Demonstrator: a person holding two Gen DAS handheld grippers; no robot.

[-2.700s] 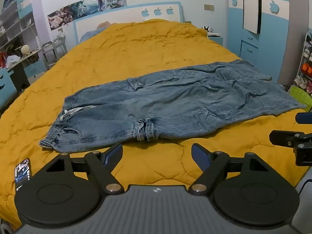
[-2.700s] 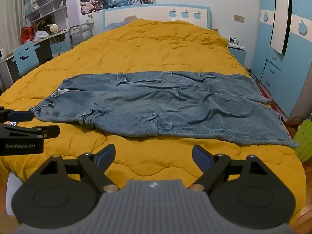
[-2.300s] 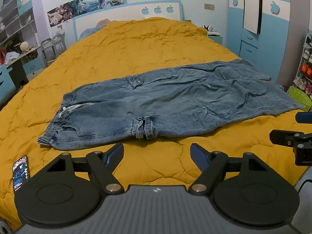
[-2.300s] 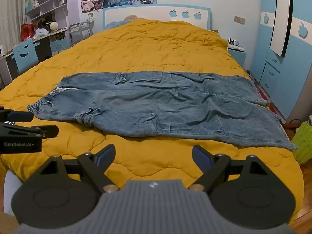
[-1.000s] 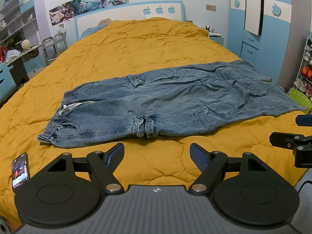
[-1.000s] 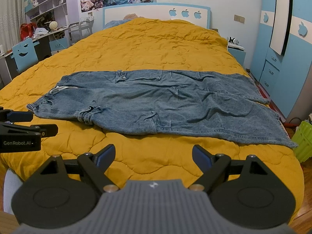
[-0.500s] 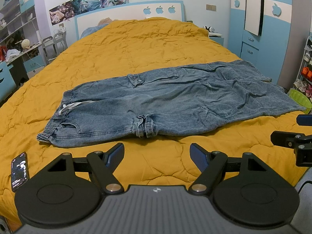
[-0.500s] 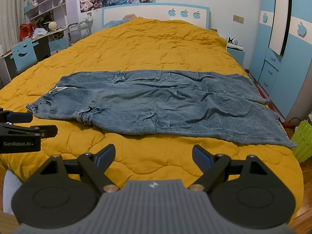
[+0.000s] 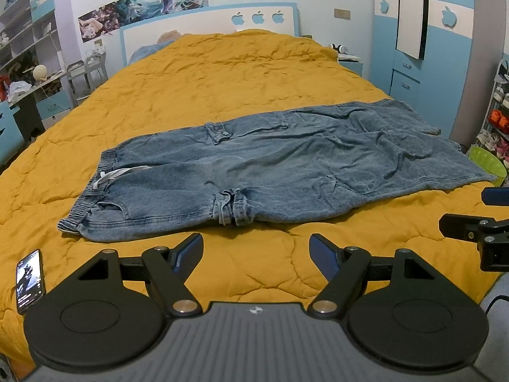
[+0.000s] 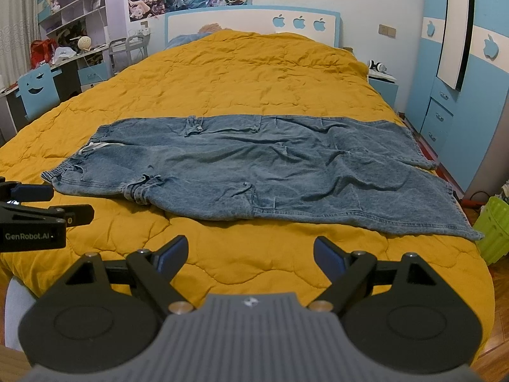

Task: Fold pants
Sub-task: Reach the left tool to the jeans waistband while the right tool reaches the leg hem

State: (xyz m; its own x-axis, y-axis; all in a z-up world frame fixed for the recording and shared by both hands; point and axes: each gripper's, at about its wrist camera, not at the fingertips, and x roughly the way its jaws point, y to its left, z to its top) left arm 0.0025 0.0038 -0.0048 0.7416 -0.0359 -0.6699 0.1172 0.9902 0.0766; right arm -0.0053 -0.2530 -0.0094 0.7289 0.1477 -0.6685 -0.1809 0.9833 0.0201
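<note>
Bedspread (image 9: 241, 89), a quilted mustard-yellow cover, fills the bed ahead of both claws and carries everything else. Across it, just beyond the claw tips, lies the pair of wide-legged faded blue denim pants (image 9: 286, 172), spread flat and sideways: the elastic waistband with its white drawstring sits ahead and left of the left claw (image 9: 256, 248), the leg hems ahead and right of the right claw (image 10: 250, 250), reaching near the bed's edge. One leg seems already laid over the other, though the layering is hard to read. A lime-green plastic basket (image 10: 496, 229) stands on the floor to the right of the right claw, and a small black phone (image 9: 30, 280) with a lit screen lies on the cover at the left claw's left. Both claws hover above bare cover, fingers spread wide, holding nothing. By my judgement folding proper has not begun; the next move calls for lowering each claw onto a denim edge, probably waistband and hems, and pinching through the thick layers.
</note>
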